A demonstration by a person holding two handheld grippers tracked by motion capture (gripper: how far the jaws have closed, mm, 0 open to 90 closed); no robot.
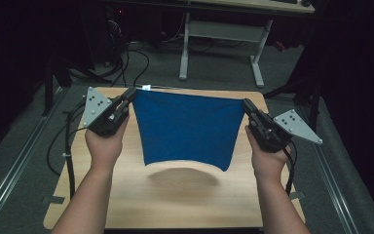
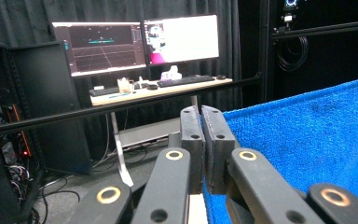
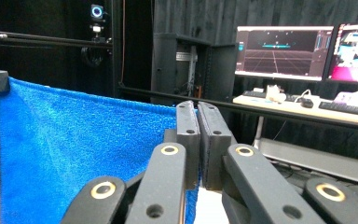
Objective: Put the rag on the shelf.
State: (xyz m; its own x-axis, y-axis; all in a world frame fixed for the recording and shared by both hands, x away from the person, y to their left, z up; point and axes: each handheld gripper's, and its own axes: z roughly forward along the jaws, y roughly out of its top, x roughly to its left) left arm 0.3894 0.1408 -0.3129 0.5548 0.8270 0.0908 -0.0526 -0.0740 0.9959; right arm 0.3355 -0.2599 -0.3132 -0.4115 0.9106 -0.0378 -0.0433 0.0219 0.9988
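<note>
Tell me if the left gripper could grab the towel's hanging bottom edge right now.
Probably not: the left gripper is shut on the towel corner, holding it up with the right gripper; it must release first.

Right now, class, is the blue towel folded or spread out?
Spread out. The blue towel hangs as one open sheet, its top edge stretched between the left gripper and right gripper, lower edge above the table.

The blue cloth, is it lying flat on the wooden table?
No. In the high view the blue cloth hangs stretched between the left gripper and right gripper, its lower edge casting a shadow on the table.
</note>
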